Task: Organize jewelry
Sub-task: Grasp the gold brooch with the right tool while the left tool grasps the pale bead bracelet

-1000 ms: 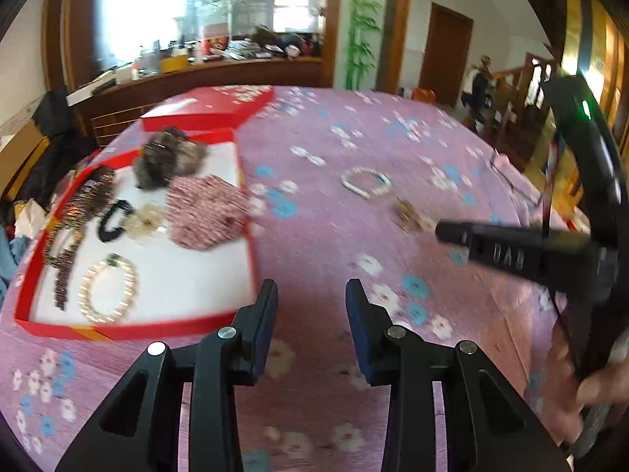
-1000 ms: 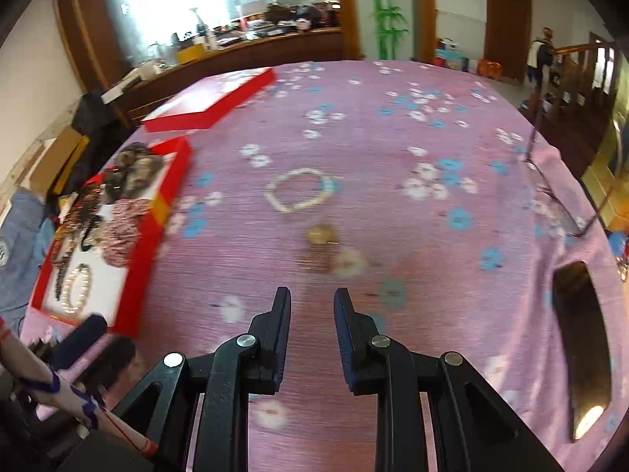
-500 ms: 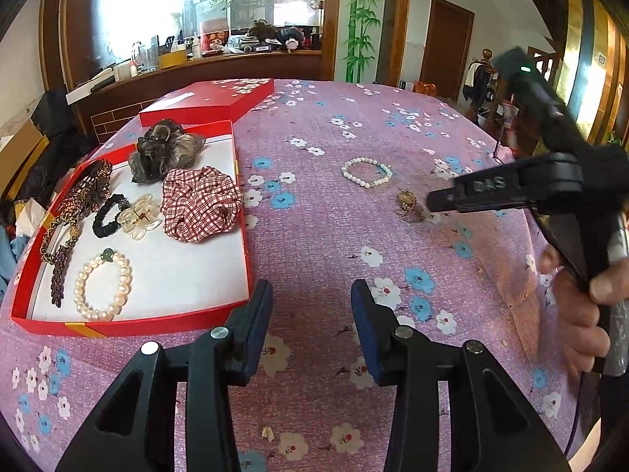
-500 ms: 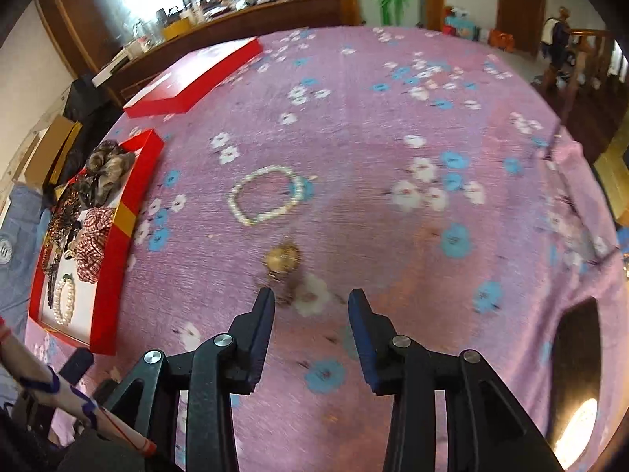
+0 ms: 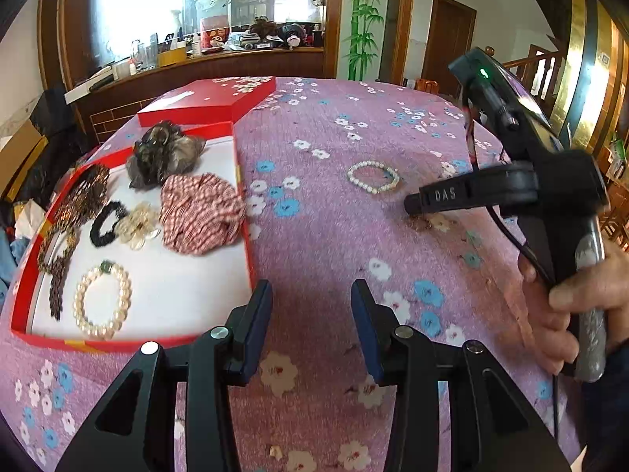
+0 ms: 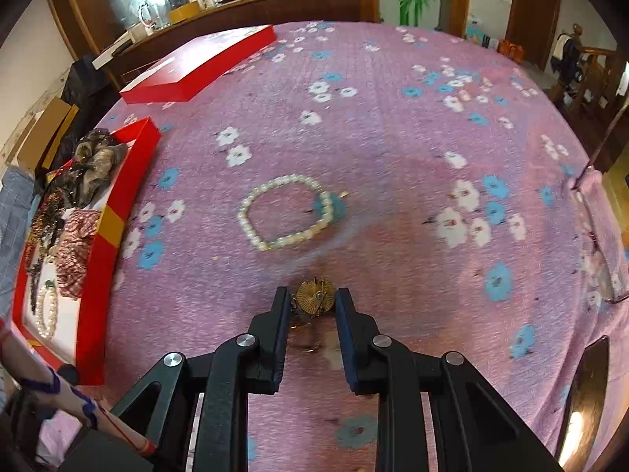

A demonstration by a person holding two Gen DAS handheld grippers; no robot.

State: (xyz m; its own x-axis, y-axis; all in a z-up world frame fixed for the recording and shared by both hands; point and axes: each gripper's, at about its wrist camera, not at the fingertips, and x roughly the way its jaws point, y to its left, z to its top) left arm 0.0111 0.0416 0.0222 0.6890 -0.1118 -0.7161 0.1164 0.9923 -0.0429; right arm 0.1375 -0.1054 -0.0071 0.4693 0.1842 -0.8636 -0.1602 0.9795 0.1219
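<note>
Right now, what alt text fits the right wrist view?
The right gripper straddles a small gold fan-shaped brooch on the pink floral tablecloth, fingers open on either side. A white pearl bracelet lies just beyond; a red tray of jewelry sits at left.

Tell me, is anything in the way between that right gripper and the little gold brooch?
Nothing visible. The right gripper is open, with the brooch already between its fingertips on the cloth. The pearl bracelet lies farther on, apart.
</note>
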